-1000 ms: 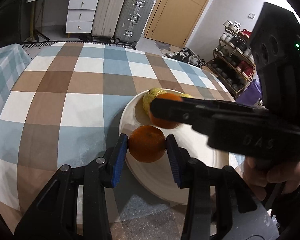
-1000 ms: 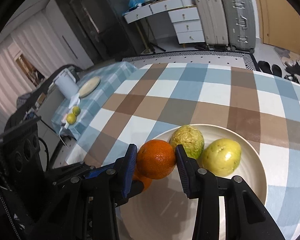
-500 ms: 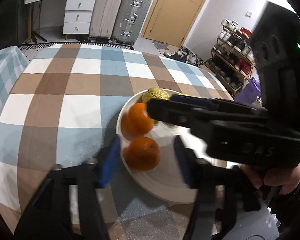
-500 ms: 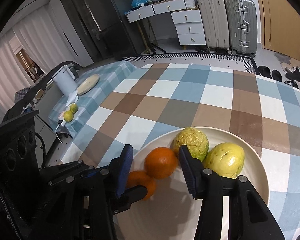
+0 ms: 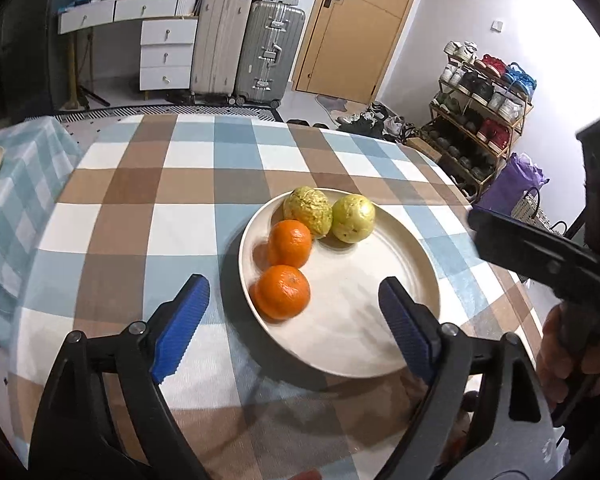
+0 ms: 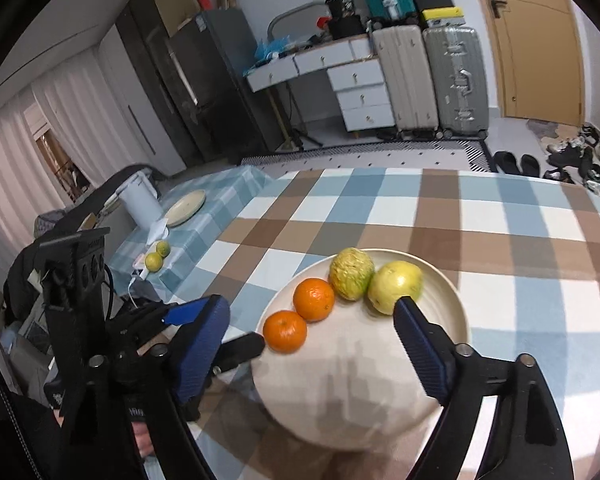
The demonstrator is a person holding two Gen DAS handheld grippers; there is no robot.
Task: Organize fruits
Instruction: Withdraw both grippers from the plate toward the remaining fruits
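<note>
A: What lies ahead of the hand-held gripper?

B: The counter (image 5: 148,216) in its brown, blue and white checked cloth. Past its far edge stand two suitcases (image 5: 248,48), with a white drawer unit (image 5: 166,54) to their left and a wooden door (image 5: 360,24) to their right.

A: And off to the side?

B: Far right, a shoe rack (image 5: 480,104). Far left, a white kettle (image 6: 140,204) beside an empty plate (image 6: 185,202) on a lower clothed surface.

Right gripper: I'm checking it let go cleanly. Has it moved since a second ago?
Yes. The right gripper released its orange, opened wide and drew back: the plate now sits further from its fingers.
</note>
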